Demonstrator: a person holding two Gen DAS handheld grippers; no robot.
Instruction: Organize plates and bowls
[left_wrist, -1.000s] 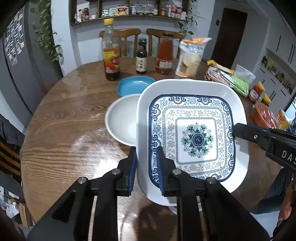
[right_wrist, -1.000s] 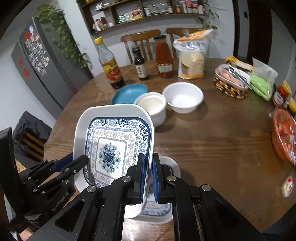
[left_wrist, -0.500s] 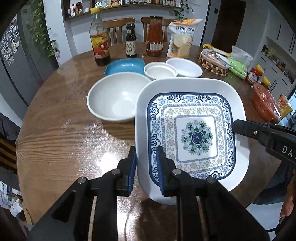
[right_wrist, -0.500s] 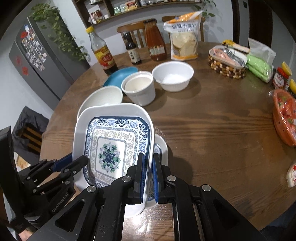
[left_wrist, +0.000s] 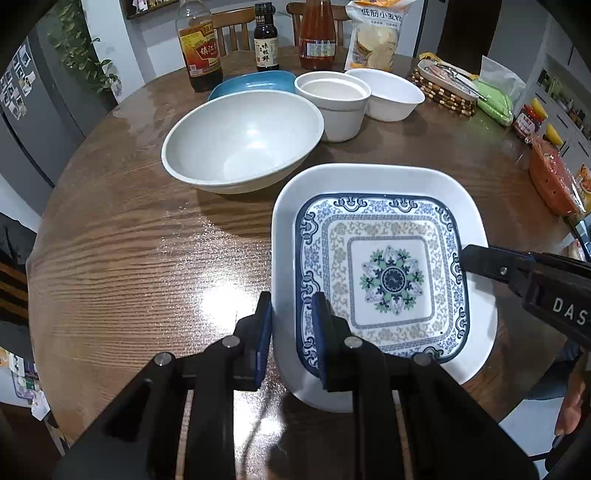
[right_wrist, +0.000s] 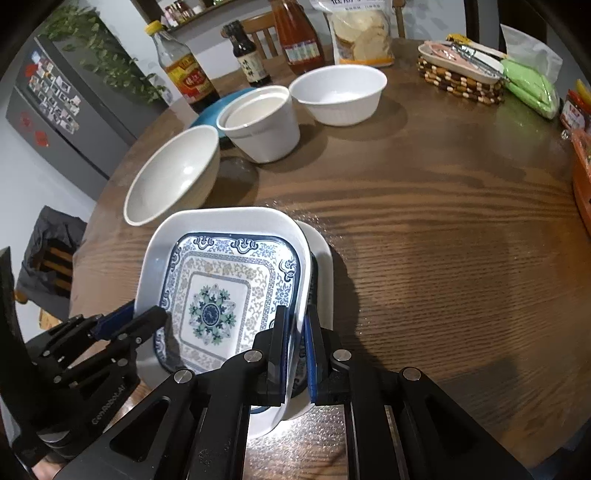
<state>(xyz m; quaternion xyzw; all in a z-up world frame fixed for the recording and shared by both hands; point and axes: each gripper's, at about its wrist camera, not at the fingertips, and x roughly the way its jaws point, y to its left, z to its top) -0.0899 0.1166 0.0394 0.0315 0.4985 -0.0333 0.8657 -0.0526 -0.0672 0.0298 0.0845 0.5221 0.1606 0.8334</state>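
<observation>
A square white plate with a blue pattern (left_wrist: 384, 273) is held by both grippers low over the table's near edge. My left gripper (left_wrist: 291, 325) is shut on its left rim. My right gripper (right_wrist: 295, 332) is shut on its right rim, and it also shows in the left wrist view (left_wrist: 480, 258). A second white plate (right_wrist: 321, 258) lies under it, mostly hidden. A large white bowl (left_wrist: 240, 140) stands behind, then a white cup-shaped bowl (left_wrist: 332, 99), a small white bowl (left_wrist: 391, 92) and a blue plate (left_wrist: 251, 81).
Three bottles (left_wrist: 266, 37) and a flour bag (left_wrist: 373, 33) stand at the table's far edge. A beaded basket (left_wrist: 443, 85), green packets (left_wrist: 495, 99), a jar (left_wrist: 528, 122) and an orange basket (left_wrist: 554, 177) lie at the right.
Both grippers have lowered the patterned plate and tipped it flatter toward the table, over the plate beneath. The bowls behind have come fully into view.
</observation>
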